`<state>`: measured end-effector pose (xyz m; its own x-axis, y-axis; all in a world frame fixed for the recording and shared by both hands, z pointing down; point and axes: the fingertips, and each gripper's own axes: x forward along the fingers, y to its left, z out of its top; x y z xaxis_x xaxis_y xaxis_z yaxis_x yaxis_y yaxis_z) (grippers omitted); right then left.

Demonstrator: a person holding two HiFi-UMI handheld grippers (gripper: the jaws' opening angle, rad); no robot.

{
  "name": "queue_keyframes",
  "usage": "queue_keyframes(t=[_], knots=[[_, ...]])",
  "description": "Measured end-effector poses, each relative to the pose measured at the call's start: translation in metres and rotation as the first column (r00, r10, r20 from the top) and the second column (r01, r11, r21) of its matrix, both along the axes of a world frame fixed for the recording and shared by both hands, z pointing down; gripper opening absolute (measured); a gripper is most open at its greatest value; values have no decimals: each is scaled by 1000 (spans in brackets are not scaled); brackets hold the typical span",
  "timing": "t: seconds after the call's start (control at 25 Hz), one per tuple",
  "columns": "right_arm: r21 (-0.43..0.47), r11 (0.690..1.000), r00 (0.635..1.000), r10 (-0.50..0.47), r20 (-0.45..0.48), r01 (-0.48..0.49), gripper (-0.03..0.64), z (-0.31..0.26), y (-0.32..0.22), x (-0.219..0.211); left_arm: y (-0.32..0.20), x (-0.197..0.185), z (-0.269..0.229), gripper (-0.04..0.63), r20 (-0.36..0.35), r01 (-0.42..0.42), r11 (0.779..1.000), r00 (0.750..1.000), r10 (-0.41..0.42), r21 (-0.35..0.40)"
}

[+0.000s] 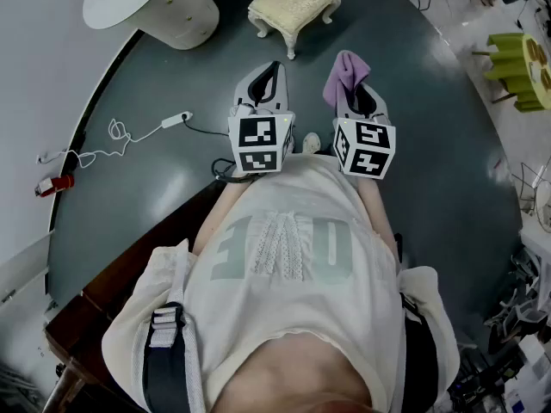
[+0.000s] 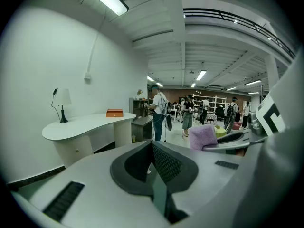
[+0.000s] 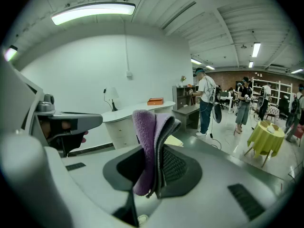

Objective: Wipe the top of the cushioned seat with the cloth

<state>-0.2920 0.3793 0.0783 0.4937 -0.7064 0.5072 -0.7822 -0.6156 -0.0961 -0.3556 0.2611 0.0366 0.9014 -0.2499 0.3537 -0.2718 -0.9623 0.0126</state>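
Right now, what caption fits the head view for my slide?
Right gripper holds a purple cloth, left gripper is shut, both short of the stool.

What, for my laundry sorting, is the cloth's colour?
Purple; the cloth shows best in the right gripper view.

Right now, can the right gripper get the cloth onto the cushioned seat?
Probably, after a step forward. The right gripper, fingers shut on the cloth, is apart from the cushioned seat, with only bare floor between.

2 tools [image 1: 272,80] [image 1: 362,101], 1 cloth [image 1: 346,74], 1 cushioned seat [image 1: 294,3].
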Motion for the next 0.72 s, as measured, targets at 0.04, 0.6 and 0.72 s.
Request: queue_keyframes(t=[0.04,0.6,0.72], knots=[[2,1000,1000,-2,0,2,91,0,1,0,-1,0,1,6,5,6,1000,1000,-6,1],[4,1000,1000,-29,10,29,91,18,25,33,16,21,16,6,21,63,998,998,-63,-7],[22,1000,1000,-17,-9,17,91,13,28,47,9,25,21,6,16,90,996,996,-89,-26]])
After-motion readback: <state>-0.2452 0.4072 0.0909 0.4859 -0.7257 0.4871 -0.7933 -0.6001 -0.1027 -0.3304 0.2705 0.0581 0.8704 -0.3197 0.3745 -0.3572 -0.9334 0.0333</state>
